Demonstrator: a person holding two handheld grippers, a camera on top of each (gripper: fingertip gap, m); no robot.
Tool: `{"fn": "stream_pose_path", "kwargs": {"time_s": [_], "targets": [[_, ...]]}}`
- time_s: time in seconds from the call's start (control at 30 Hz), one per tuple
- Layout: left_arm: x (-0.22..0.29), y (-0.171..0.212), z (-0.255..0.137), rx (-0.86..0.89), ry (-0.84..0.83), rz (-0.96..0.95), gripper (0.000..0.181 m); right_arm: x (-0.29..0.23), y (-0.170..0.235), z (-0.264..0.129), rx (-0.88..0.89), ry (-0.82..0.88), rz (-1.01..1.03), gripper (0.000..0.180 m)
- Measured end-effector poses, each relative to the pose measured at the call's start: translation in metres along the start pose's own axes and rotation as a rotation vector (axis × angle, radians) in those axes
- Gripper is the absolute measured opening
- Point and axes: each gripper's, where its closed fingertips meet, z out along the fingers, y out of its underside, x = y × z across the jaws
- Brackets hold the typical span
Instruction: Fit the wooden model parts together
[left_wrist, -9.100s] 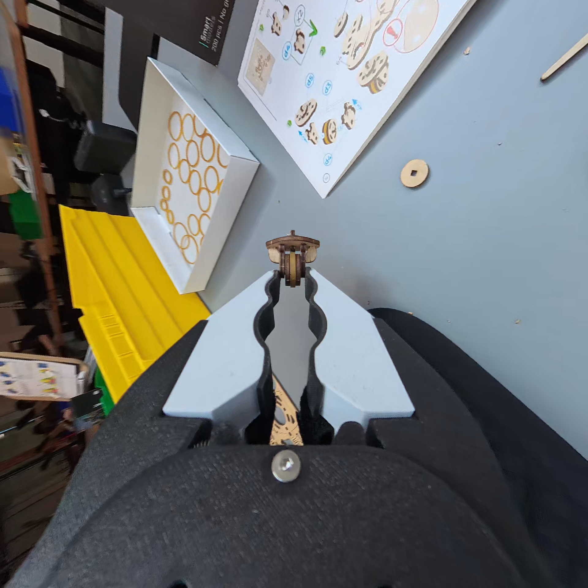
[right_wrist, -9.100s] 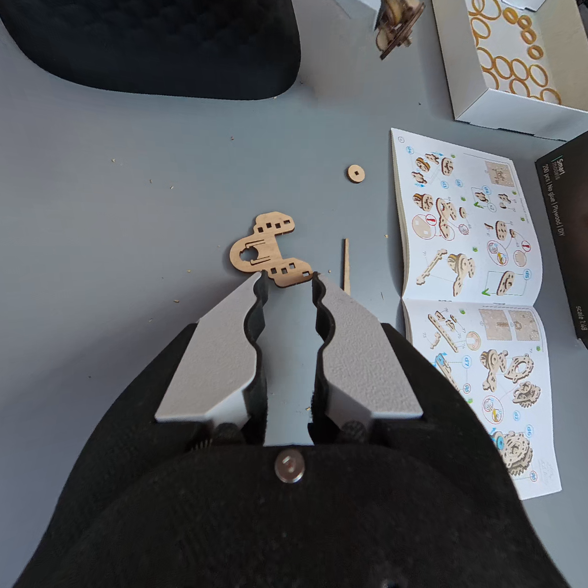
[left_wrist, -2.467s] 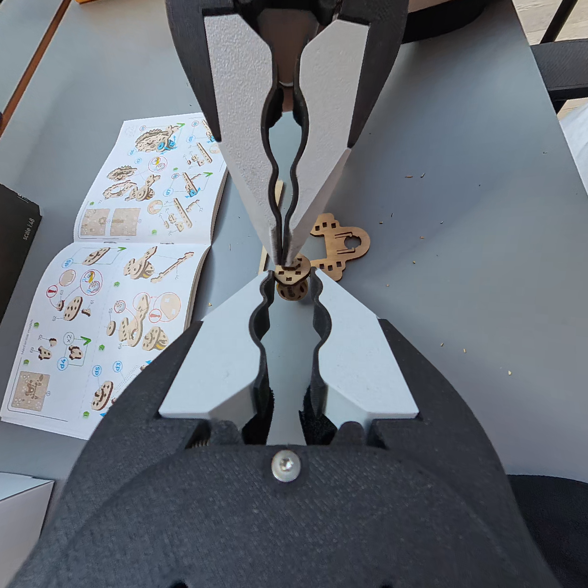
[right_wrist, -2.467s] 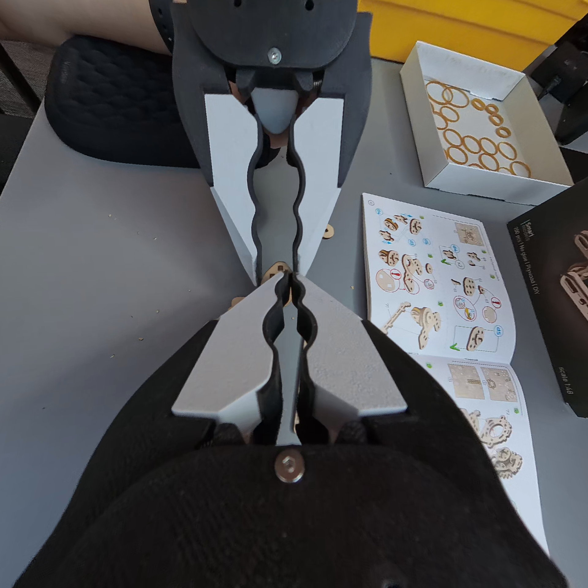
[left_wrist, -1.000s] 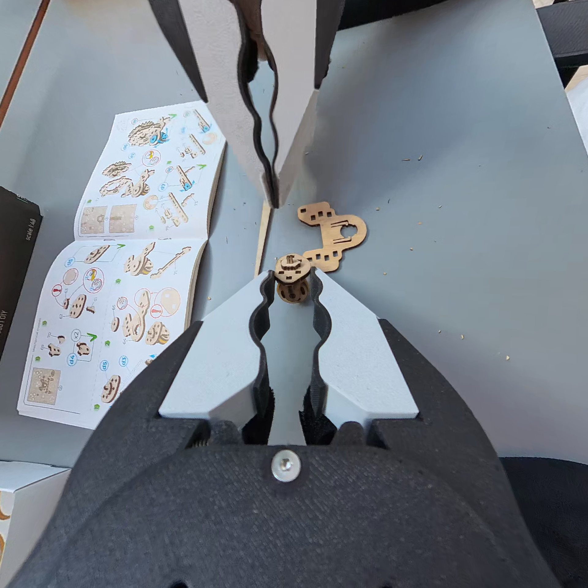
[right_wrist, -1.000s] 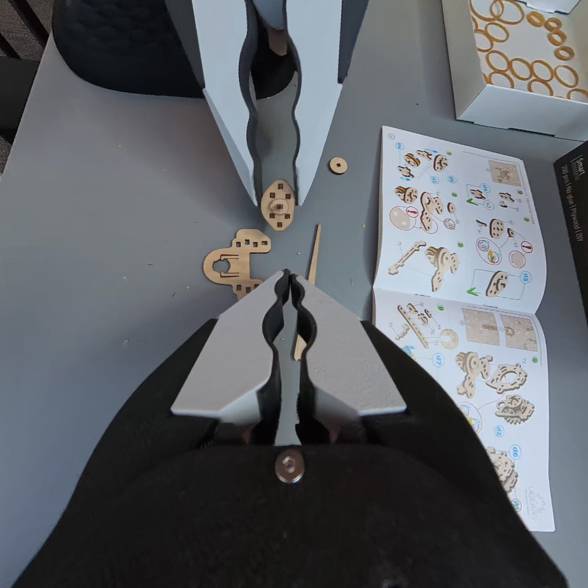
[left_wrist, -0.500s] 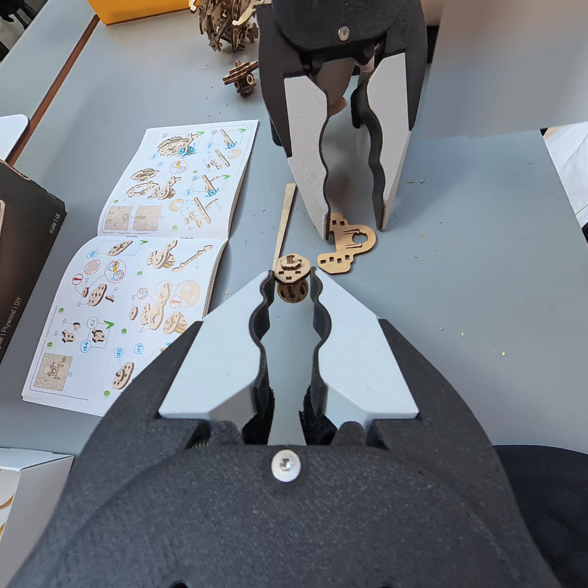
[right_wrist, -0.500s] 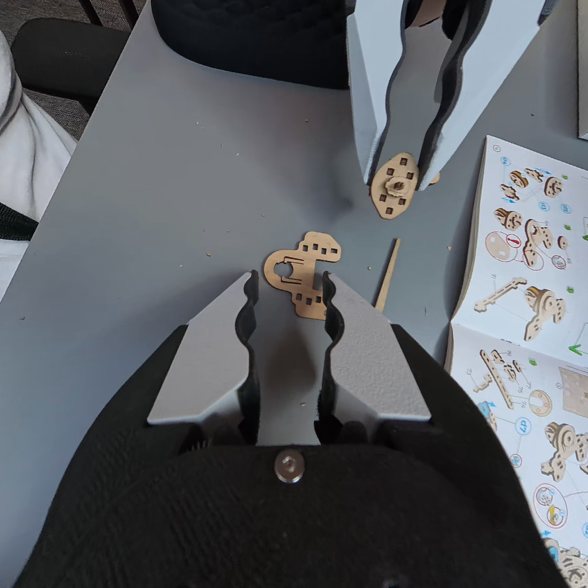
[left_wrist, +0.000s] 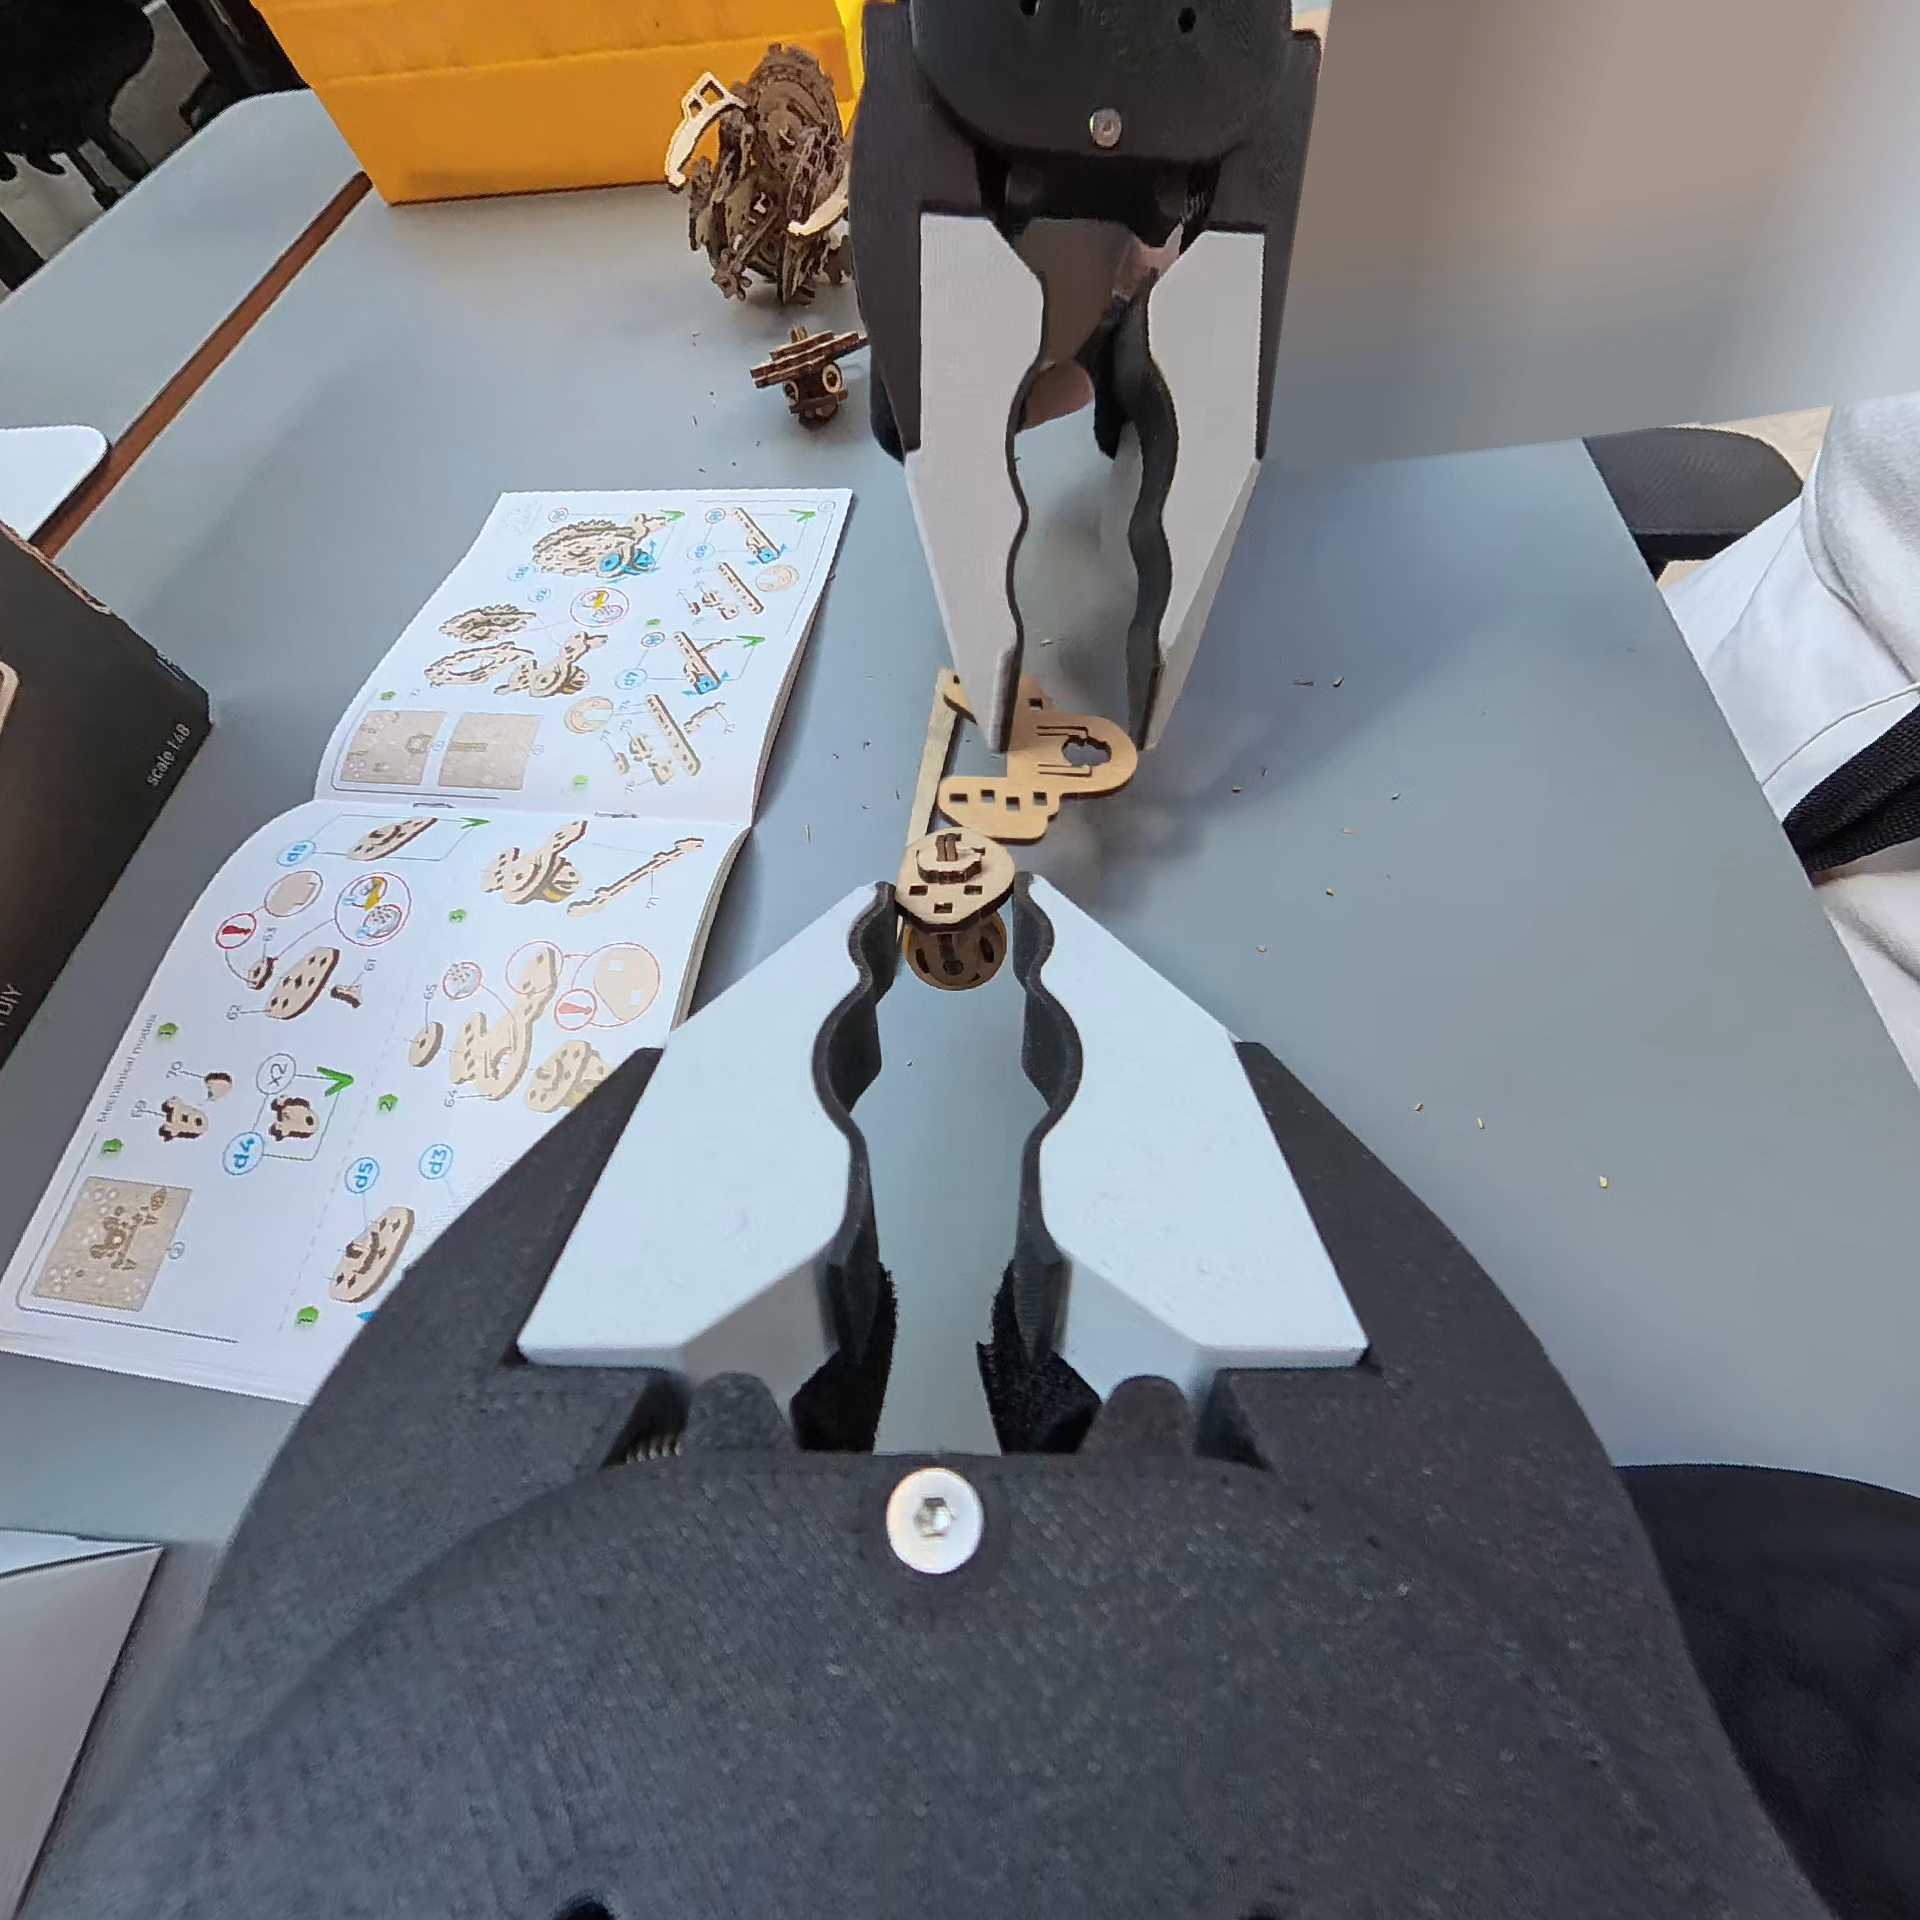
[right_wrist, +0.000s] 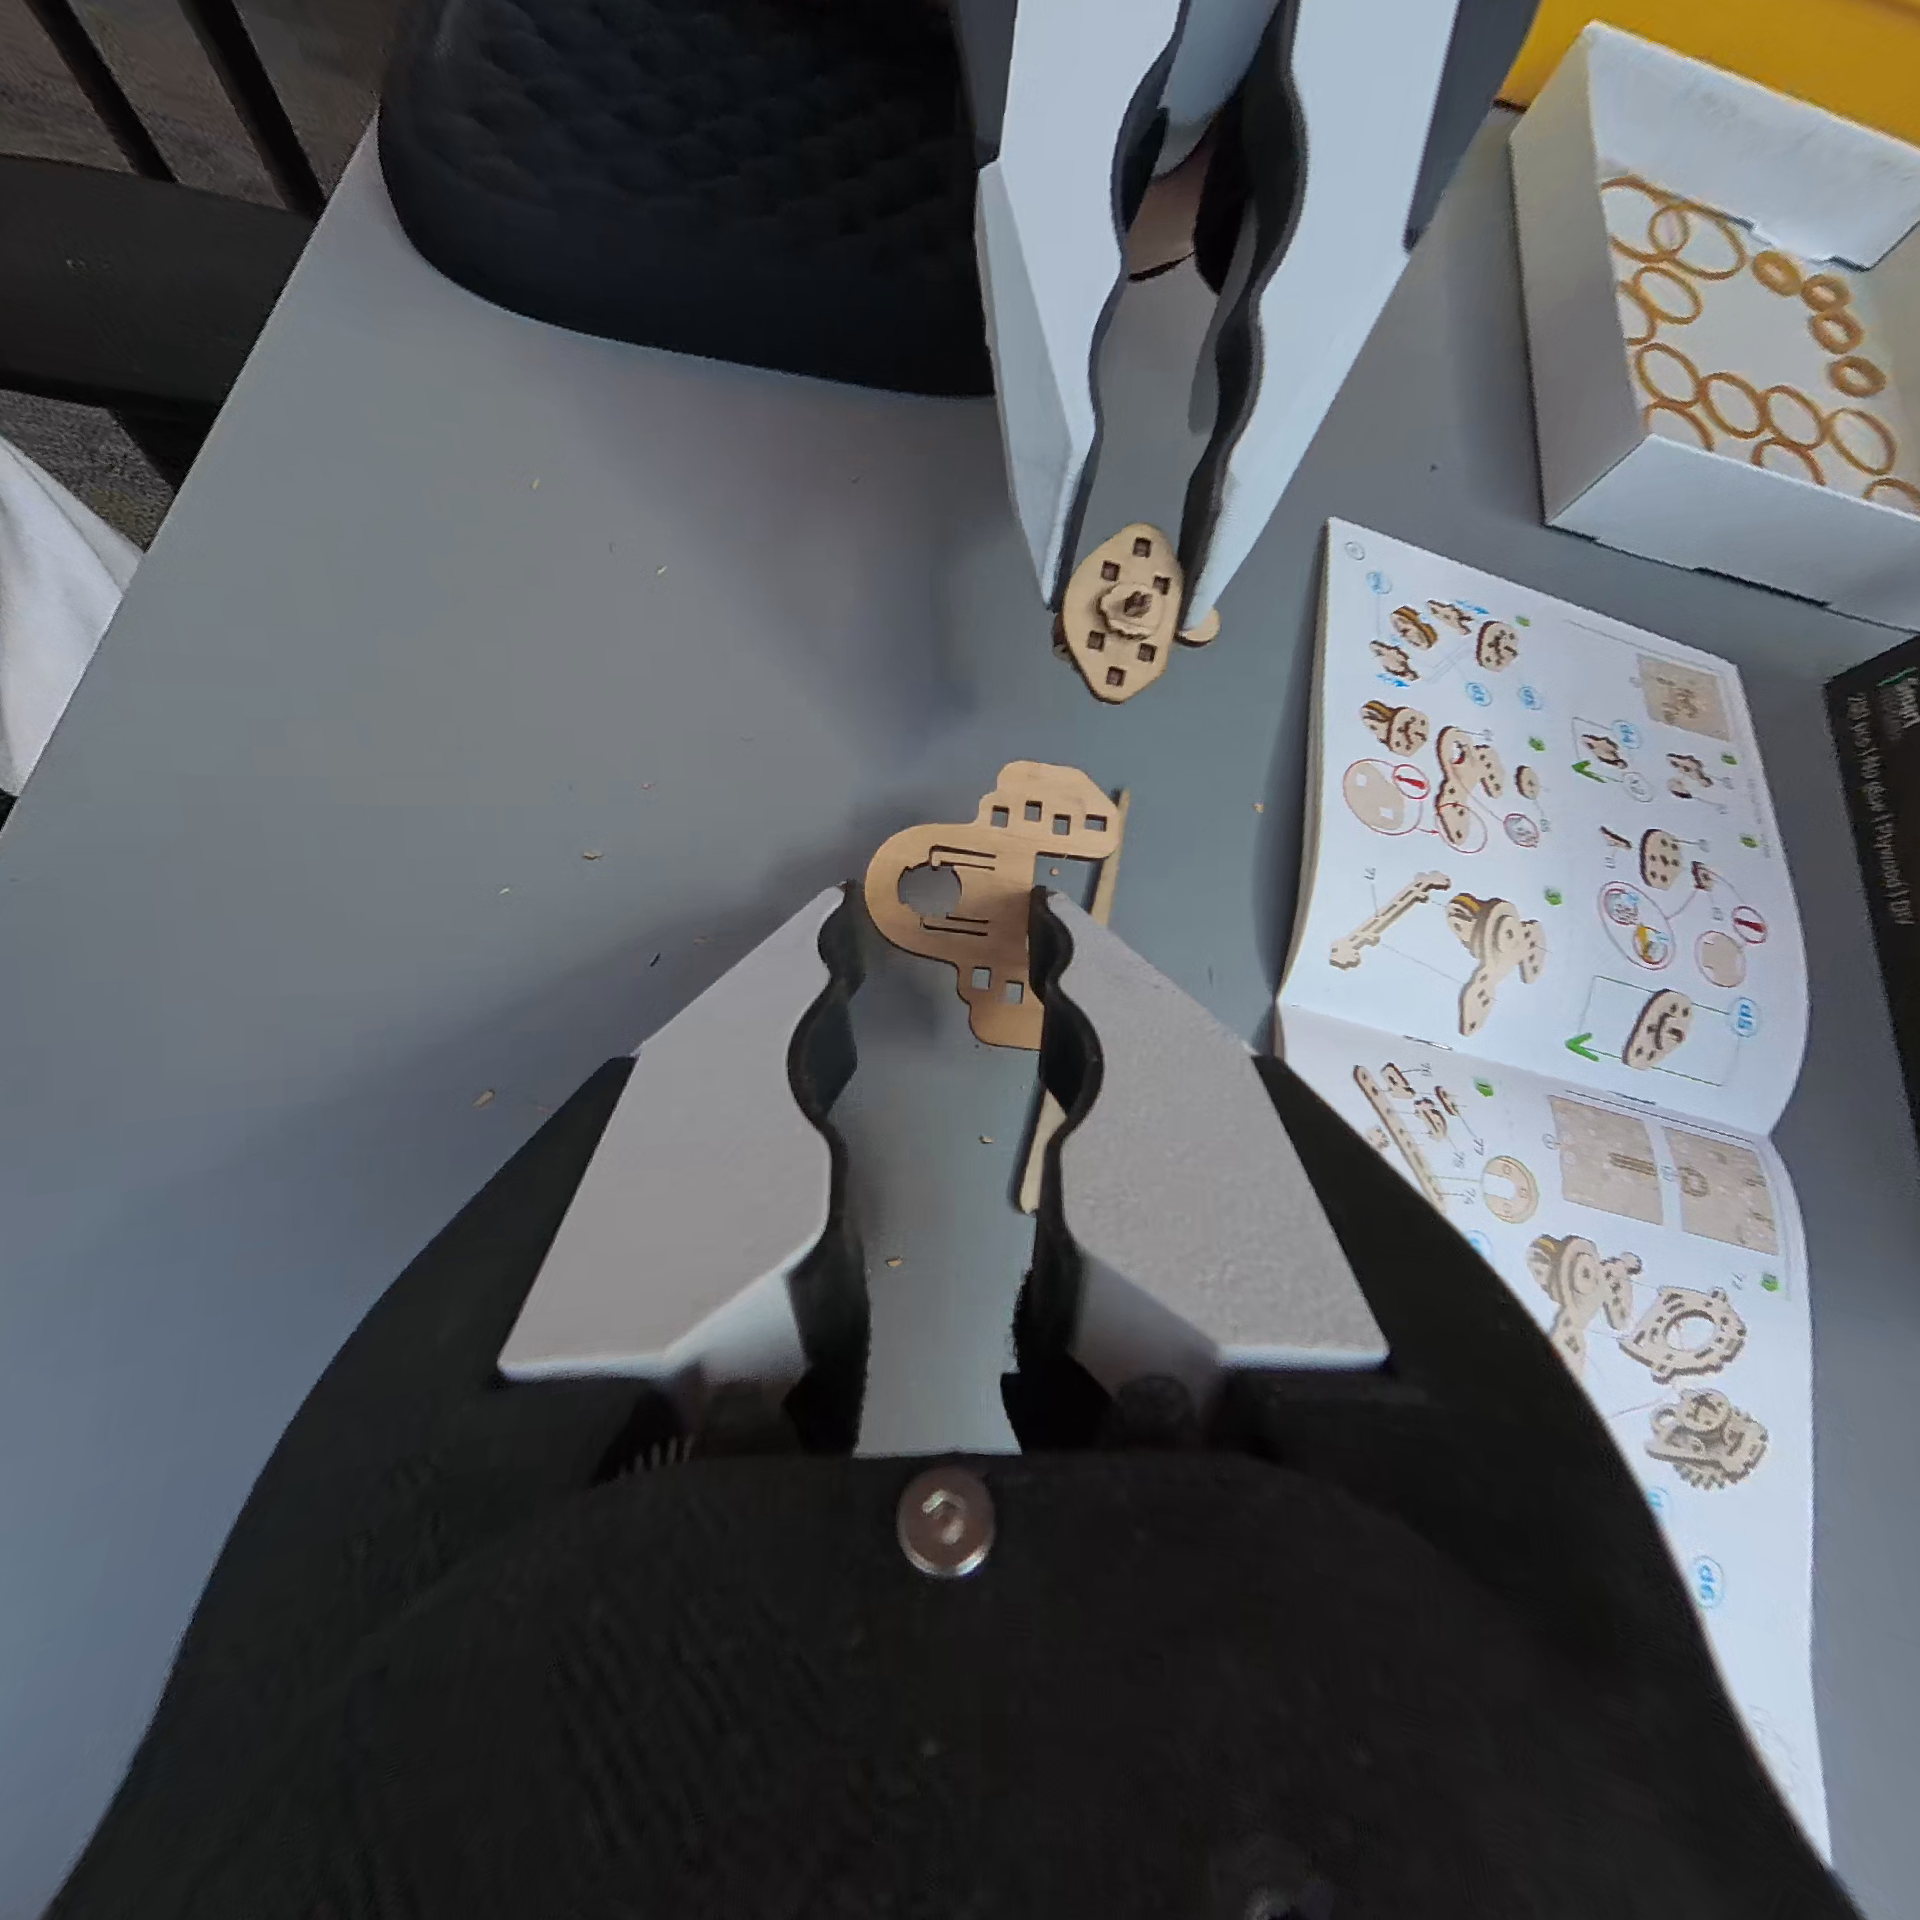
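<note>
My left gripper (left_wrist: 954, 914) is shut on a small wooden assembly (left_wrist: 951, 883), an oval plate with square holes on a hub and a disc. It holds it just above the grey table (left_wrist: 1455, 935). A flat wooden bracket (right_wrist: 987, 925) with square holes lies on the table. My right gripper (right_wrist: 948, 904) is open, its fingertips low on either side of the bracket. In the left wrist view the right gripper (left_wrist: 1072, 743) stands over the bracket (left_wrist: 1101, 779). The right wrist view shows the left gripper (right_wrist: 1129, 608) with the assembly (right_wrist: 1117, 644) beyond the bracket.
A thin wooden stick (left_wrist: 930, 769) lies beside the bracket. An open instruction booklet (left_wrist: 468, 883) lies to one side, with a black box (left_wrist: 73, 779) past it. A white box of rings (right_wrist: 1745, 343), a black pad (right_wrist: 675, 187), a built wooden model (left_wrist: 769, 197) and a yellow box (left_wrist: 561, 94) stand around. My right fingertips sit around 6 cm from my left ones.
The right gripper, shut a second ago, has opened and come down over the flat bracket, its fingers now on either side of it. The left gripper still holds the assembly.
</note>
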Motion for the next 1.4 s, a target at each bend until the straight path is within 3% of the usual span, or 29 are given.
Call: {"fn": "stream_pose_path", "kwargs": {"time_s": [0.17,0.37,0.53,1.4], "targets": [[-0.004,0.002,0.001,-0.009,-0.016,-0.015,0.021,0.029,-0.012,-0.022,0.110,0.135,0.056,0.030],[-0.014,0.002,-0.006,0.010,-0.055,-0.026,0.021,0.048,0.000,-0.026,0.089,0.206,0.132,0.029],[-0.025,0.009,-0.013,-0.021,-0.109,-0.011,0.021,0.049,0.003,-0.025,0.077,0.213,0.138,0.030],[-0.002,0.006,-0.002,0.004,0.011,0.007,0.021,0.038,0.002,-0.021,0.056,0.185,0.062,0.030]]}}
